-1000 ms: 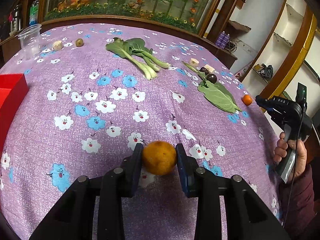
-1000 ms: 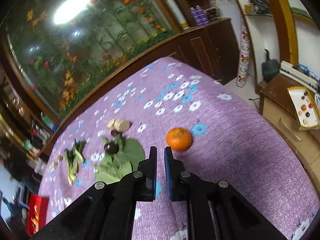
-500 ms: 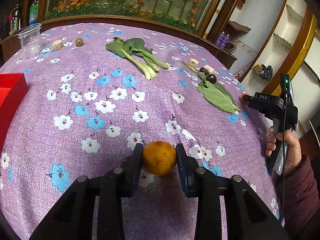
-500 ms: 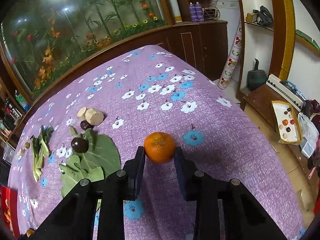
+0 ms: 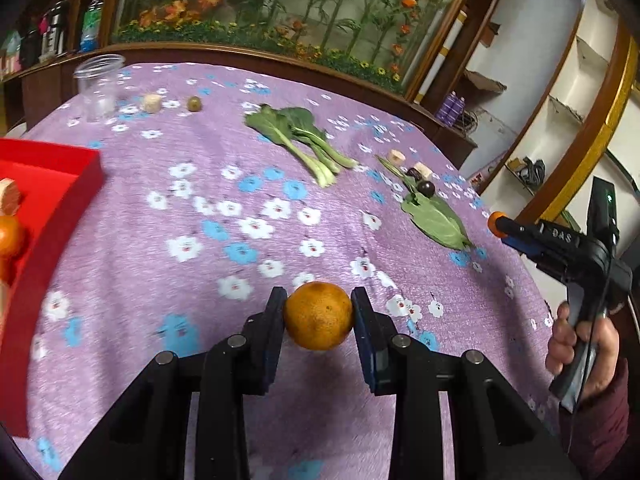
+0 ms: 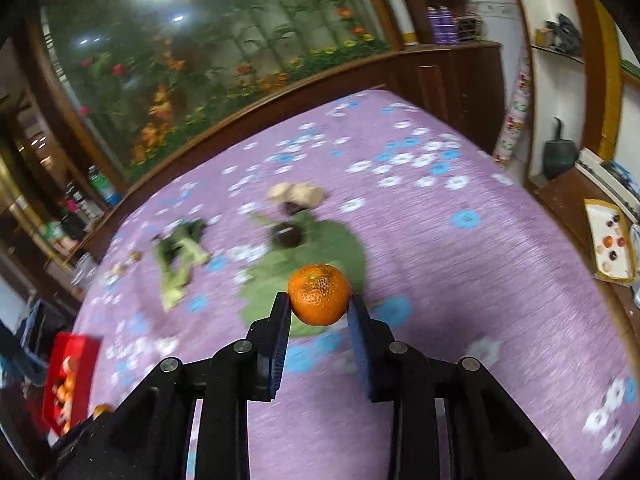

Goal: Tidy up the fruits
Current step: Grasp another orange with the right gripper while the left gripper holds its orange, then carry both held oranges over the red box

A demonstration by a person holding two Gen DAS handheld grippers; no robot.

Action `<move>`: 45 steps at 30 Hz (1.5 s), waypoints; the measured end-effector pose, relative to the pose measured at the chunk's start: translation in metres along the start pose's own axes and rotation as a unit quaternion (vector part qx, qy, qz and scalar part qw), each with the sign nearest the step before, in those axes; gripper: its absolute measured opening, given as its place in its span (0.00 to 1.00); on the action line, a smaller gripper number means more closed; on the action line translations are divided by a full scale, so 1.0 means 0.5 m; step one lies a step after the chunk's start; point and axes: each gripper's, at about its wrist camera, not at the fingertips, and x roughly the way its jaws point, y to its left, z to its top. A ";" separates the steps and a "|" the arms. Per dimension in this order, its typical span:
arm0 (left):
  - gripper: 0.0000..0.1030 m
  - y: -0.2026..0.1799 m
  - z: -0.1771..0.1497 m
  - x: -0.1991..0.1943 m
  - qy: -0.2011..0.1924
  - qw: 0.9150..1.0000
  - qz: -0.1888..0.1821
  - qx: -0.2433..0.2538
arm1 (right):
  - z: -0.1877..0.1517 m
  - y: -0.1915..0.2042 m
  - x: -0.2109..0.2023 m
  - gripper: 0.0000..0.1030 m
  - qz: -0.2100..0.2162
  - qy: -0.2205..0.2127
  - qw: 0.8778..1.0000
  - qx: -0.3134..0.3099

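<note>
The left gripper (image 5: 318, 312) is pinching a dull yellow-orange round citrus (image 5: 318, 316) above the purple flowered tablecloth (image 5: 240, 208); its view alone is showing the red tray (image 5: 60, 200) close at left. The right gripper (image 6: 318, 312) is pinching a second, brighter orange tangerine (image 6: 319, 294); only here is the side tray of small fruits (image 6: 610, 246) showing.

Open tablecloth (image 5: 224, 240) before red tray (image 5: 68, 184)
</note>
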 end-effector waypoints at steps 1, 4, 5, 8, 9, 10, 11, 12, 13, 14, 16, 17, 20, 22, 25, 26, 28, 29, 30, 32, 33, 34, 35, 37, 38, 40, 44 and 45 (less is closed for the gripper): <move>0.30 0.008 0.000 -0.013 -0.004 1.000 0.001 -0.004 | -0.008 0.017 -0.004 0.30 0.008 0.001 1.000 -0.005; 0.30 0.027 0.003 -0.049 -0.016 1.000 0.005 -0.014 | -0.033 0.074 -0.014 0.30 0.036 0.007 0.999 -0.021; 0.30 0.034 0.003 -0.060 -0.019 1.000 0.007 -0.017 | -0.042 0.093 -0.016 0.30 0.044 0.010 0.999 -0.027; 0.30 0.058 0.004 -0.096 -0.030 0.999 0.016 -0.028 | -0.065 0.150 -0.024 0.31 0.068 0.017 0.997 -0.045; 0.31 0.064 0.004 -0.104 -0.033 0.999 0.019 -0.031 | -0.073 0.169 -0.026 0.31 0.075 0.019 0.996 -0.051; 0.31 0.073 0.005 -0.115 -0.037 0.998 0.023 -0.034 | -0.082 0.191 -0.027 0.31 0.082 0.023 0.995 -0.059; 0.31 0.081 0.006 -0.125 -0.042 0.998 0.026 -0.037 | -0.088 0.204 -0.028 0.31 0.088 0.025 0.994 -0.063; 0.31 0.091 0.006 -0.135 -0.046 0.998 0.028 -0.041 | -0.097 0.221 -0.029 0.31 0.095 0.029 0.993 -0.069; 0.31 0.103 0.005 -0.145 -0.051 0.997 0.031 -0.046 | -0.105 0.236 -0.029 0.31 0.102 0.034 0.992 -0.073; 0.31 0.114 0.004 -0.152 -0.054 0.997 0.034 -0.050 | -0.113 0.249 -0.030 0.31 0.109 0.039 0.990 -0.077; 0.31 0.137 0.002 -0.167 -0.060 0.995 0.043 -0.059 | -0.132 0.282 -0.030 0.31 0.122 0.048 0.988 -0.087; 0.31 0.146 0.001 -0.174 -0.063 0.995 0.049 -0.063 | -0.140 0.296 -0.029 0.31 0.126 0.051 0.987 -0.092; 0.31 0.176 -0.005 -0.198 -0.070 0.992 0.074 -0.072 | -0.170 0.345 -0.024 0.31 0.141 0.065 0.982 -0.106; 0.31 0.194 -0.007 -0.215 -0.076 0.989 0.101 -0.074 | -0.185 0.371 -0.021 0.31 0.147 0.073 0.980 -0.114; 0.31 0.217 -0.011 -0.243 -0.088 0.984 0.137 -0.072 | -0.211 0.418 -0.015 0.31 0.157 0.085 0.975 -0.132; 0.31 0.225 -0.013 -0.250 -0.091 0.983 0.144 -0.073 | -0.219 0.434 -0.012 0.31 0.160 0.088 0.973 -0.138; 0.31 0.241 -0.015 -0.269 -0.098 0.980 0.158 -0.074 | -0.234 0.470 -0.011 0.31 0.166 0.094 0.970 -0.153; 0.31 0.245 -0.016 -0.275 -0.100 0.979 0.162 -0.074 | -0.238 0.482 -0.011 0.31 0.169 0.096 0.968 -0.158; 0.31 0.251 -0.017 -0.282 -0.102 0.978 0.167 -0.074 | -0.245 0.503 -0.010 0.31 0.173 0.099 0.966 -0.167; 0.31 0.264 -0.019 -0.297 -0.108 0.976 0.176 -0.075 | -0.257 0.536 -0.009 0.31 0.180 0.104 0.962 -0.180; 0.31 0.268 -0.019 -0.303 -0.110 0.975 0.180 -0.075 | -0.262 0.552 -0.010 0.31 0.183 0.105 0.960 -0.185; 0.31 0.275 -0.019 -0.309 -0.112 0.974 0.184 -0.076 | -0.268 0.566 -0.010 0.31 0.186 0.107 0.958 -0.191; 0.31 0.281 -0.018 -0.314 -0.114 0.973 0.187 -0.076 | -0.274 0.583 -0.009 0.31 0.190 0.110 0.956 -0.197; 0.31 0.293 -0.018 -0.324 -0.117 0.971 0.195 -0.077 | -0.285 0.614 -0.007 0.31 0.195 0.114 0.951 -0.209; 0.31 0.300 -0.019 -0.329 -0.119 0.970 0.198 -0.079 | -0.292 0.631 -0.005 0.31 0.198 0.117 0.949 -0.216; 0.31 0.312 -0.018 -0.332 -0.119 0.969 0.199 -0.083 | -0.304 0.663 0.002 0.31 0.203 0.122 0.944 -0.228; 0.31 0.343 -0.021 -0.339 -0.117 0.969 0.195 -0.096 | -0.323 0.712 0.010 0.31 0.211 0.130 0.937 -0.248; 0.31 0.351 -0.021 -0.339 -0.116 0.969 0.194 -0.100 | -0.325 0.719 0.011 0.31 0.212 0.131 0.935 -0.251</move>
